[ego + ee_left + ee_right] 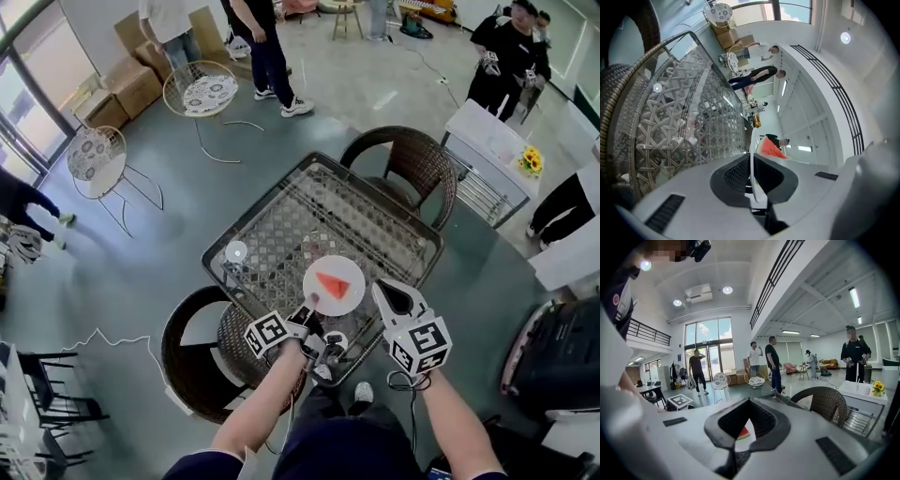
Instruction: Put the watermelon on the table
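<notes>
The left gripper (pixel 306 315) has its jaws closed on the near rim of a thin, smooth white plate (pixel 349 268), gripping it edge-on between the dark ribbed pads. The right gripper (pixel 384 292) is just beside the plate's right rim; its jaw tips meet on nothing. So the left hand alone carries the load.

A red watermelon (pixel 333 284) wedge with a thin green rind lies flat in the middle of the plate, straight ahead of the left jaws.

The plate is over the near corner of the tabletop (pixel 281 220), a sheet of glass over an open woven lattice in a dark frame. I cannot tell whether plate and glass touch. The move ahead looks like a straight descent with the plate kept level.

A small white disc (pixel 235 251) lies well to the left. Brown wicker chairs (pixel 417 164) stand around the table.
</notes>
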